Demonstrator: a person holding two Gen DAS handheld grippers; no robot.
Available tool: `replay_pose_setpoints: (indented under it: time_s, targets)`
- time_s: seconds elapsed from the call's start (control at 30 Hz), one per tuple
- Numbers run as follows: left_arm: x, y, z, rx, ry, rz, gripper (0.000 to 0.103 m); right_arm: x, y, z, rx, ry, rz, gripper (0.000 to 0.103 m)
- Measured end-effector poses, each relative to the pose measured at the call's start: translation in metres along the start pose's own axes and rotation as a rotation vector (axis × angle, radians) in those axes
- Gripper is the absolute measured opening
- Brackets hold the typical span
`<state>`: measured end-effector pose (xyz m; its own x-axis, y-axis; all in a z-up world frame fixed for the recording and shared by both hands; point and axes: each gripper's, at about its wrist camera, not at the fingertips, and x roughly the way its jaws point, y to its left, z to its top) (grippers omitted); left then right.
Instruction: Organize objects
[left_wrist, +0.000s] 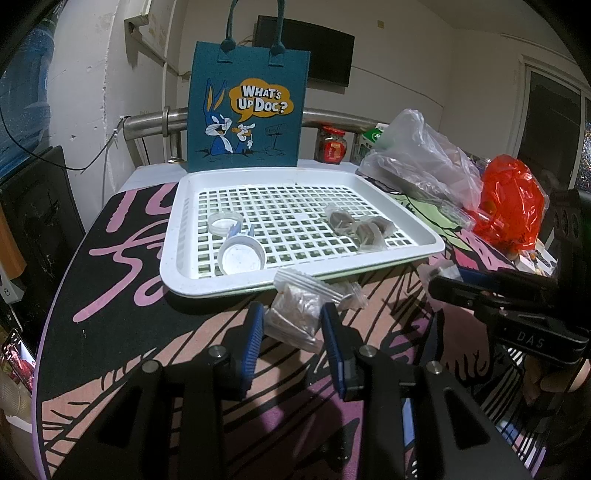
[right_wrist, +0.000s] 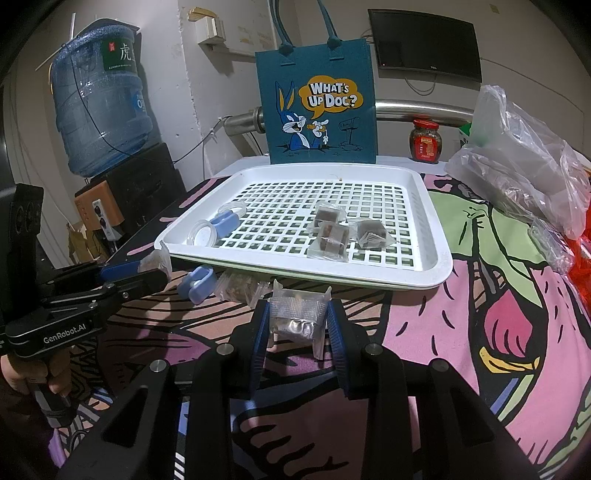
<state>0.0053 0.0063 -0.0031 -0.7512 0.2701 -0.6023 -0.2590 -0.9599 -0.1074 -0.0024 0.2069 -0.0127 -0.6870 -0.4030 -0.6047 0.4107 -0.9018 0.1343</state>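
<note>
The surface (right_wrist: 498, 295), spread with a loud cartoon cloth, carries a white perforated tray (right_wrist: 424, 266) in front of an upright blue felt tote (right_wrist: 317, 103). The tray is rigid plastic with a raised rim, light by the look of it, and would lift best by that rim, though the grid floor lets small things catch. On it lie three clear-wrapped brown cubes (right_wrist: 332, 232), two round clear lids (left_wrist: 242, 254) and a blue clip (right_wrist: 225, 223). Just off the tray's near edge, the left tongs (left_wrist: 291, 325) pinch a small clear zip pouch (left_wrist: 295, 314) of pale bits, and the right tongs (right_wrist: 297, 321) pinch a crinkled clear sachet (right_wrist: 295, 317) with a foil-like lower part. Both packets appear featherweight, soft and slick, so they probably crumple and slide under a firm squeeze; the thicker filled middle looks the safest place to grip, as both tongs do here, not the flimsy sealed edges. Another blue clip (right_wrist: 199, 282) and another pouch (right_wrist: 240, 286) lie on the cloth beside the tray.
</note>
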Motion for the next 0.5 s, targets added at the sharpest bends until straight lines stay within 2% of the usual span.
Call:
replay_pose_setpoints:
  time_s: [0.3, 0.5]
  targets:
    - [0.0021, 0.0021, -0.0018, -0.011, 0.008, -0.002, 0.031, 0.0007, 0.0005, 0.0004, 0.002, 0.000, 0.006, 0.030]
    - [-0.0010, 0.0046, 0.0010, -0.010, 0.009, 0.002, 0.031, -0.0013, -0.0041, 0.0032, 0.022, -0.010, 0.043, 0.030]
